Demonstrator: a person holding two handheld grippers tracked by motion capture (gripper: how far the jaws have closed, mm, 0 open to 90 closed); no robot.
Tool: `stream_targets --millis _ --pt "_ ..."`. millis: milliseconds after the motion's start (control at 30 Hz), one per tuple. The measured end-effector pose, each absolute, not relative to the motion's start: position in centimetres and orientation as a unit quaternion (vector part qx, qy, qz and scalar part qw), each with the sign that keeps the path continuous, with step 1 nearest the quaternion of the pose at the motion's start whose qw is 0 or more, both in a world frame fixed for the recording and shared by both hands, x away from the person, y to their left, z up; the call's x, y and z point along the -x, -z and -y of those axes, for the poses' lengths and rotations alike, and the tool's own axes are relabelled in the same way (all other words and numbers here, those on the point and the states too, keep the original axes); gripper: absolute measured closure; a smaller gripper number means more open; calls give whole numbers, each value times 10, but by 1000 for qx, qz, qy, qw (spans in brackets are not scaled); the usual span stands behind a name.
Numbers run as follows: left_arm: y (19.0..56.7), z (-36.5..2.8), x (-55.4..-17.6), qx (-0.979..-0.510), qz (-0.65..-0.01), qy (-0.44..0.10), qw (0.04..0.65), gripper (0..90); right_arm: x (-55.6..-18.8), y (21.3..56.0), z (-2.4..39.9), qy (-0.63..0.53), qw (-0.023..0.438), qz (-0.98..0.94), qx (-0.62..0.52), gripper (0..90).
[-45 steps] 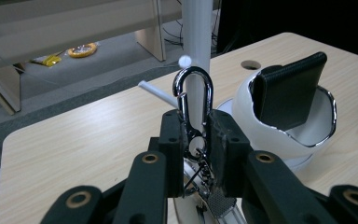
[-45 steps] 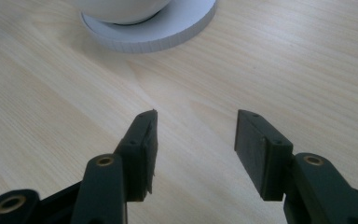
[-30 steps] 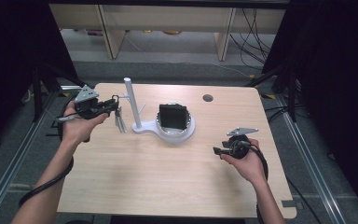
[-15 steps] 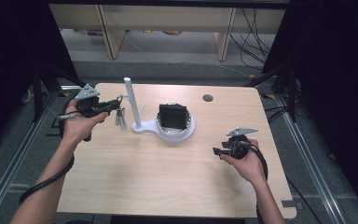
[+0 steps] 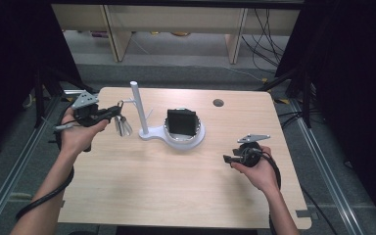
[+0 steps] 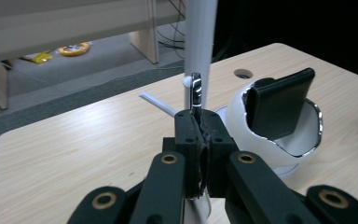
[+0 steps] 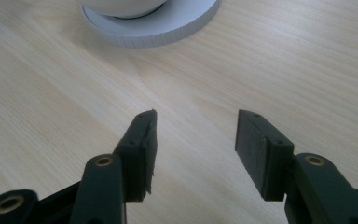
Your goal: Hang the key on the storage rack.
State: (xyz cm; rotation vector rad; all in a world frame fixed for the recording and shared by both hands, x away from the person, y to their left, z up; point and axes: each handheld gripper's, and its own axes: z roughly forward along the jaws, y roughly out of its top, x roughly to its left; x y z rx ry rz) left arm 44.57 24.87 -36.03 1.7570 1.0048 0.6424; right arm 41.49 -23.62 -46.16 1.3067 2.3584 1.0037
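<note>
Keys, thin shiny metal, hang from our left gripper, just clamped on their ring beside the smooth white post; our right gripper gapes empty.

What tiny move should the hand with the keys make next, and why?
Probably slide the silver key ring gently off the white stand's thin peg. The left gripper has just been closing and now pinches that ring, with the metal keys dangling beside the stand's white post, so it looks ready to come off.
</note>
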Motion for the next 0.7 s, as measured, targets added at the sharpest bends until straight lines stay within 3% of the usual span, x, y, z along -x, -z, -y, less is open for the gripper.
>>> stream_targets --millis 700 --pt "361 -227 -441 -719 -418 -328 448 866 -415 463 235 -346 125 -813 -452 496"
